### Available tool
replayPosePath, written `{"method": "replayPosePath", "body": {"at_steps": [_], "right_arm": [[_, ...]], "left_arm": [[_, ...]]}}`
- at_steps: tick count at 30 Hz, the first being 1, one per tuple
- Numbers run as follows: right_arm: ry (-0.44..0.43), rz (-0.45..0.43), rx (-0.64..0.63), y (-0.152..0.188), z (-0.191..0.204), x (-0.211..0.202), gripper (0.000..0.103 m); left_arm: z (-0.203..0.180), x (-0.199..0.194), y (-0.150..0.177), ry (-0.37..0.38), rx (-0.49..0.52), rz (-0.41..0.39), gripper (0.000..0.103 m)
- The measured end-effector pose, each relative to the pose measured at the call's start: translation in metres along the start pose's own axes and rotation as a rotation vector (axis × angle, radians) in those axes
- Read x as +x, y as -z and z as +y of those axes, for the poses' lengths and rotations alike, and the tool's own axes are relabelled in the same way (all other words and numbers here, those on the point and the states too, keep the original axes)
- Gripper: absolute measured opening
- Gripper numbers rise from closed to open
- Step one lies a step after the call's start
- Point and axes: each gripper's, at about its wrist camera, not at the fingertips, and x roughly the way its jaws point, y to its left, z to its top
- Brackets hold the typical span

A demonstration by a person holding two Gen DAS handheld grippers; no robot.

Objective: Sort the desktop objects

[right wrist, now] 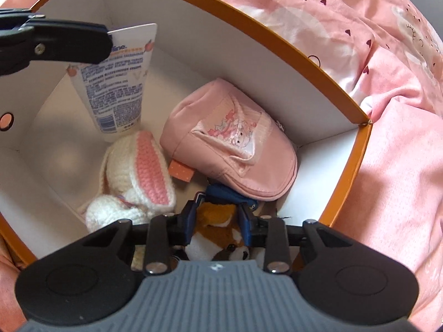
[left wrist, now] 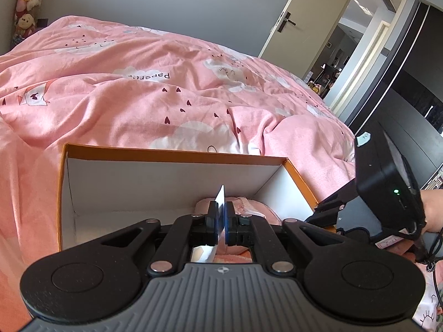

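Note:
An orange cardboard box [left wrist: 171,153] with white inner walls [right wrist: 210,41] sits on the bed. My left gripper [left wrist: 220,221] is shut on the flat crimped end of a white tube [left wrist: 220,202], held over the box; in the right wrist view the tube [right wrist: 116,83] hangs cap down inside it. My right gripper [right wrist: 217,215] is over the box, its fingers on either side of an orange and white plush toy [right wrist: 218,229]. A pink cap [right wrist: 229,141] and a white and pink knitted bunny [right wrist: 138,177] lie in the box.
A pink duvet [left wrist: 138,83] covers the bed around the box. A blue item [right wrist: 227,195] lies under the cap's brim. An open door [left wrist: 299,27] and a dark wardrobe [left wrist: 415,83] stand at the right. Plush toys [left wrist: 27,5] hang at the far left.

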Motion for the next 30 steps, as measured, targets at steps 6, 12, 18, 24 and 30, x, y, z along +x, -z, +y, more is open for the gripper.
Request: {"method": "replayPosePath", "body": {"at_steps": [6,12,18,24,30], "right_arm": [[-0.023,-0.006,0.017,0.013,-0.004,-0.024,0.024],[-0.053,-0.014,0.072,0.002,-0.008,0.0,0.025],[-0.045,-0.046,0.037,0.001,0.003,-0.001,0.041],[-0.022,-0.17,0.024,0.012,0.01,-0.022,0.041],[0.011,-0.239,0.053,0.007,-0.006,-0.011,0.042]], "left_arm": [[0.001,0.001,0.002,0.026,-0.015,-0.002,0.004],[0.001,0.002,0.001,0.001,-0.002,-0.005,0.004],[0.003,-0.001,-0.011,-0.057,-0.023,-0.05,0.002],[-0.003,0.015,-0.022,-0.171,-0.023,-0.087,0.002],[-0.012,0.031,-0.018,-0.193,-0.012,-0.103,0.001]]}}
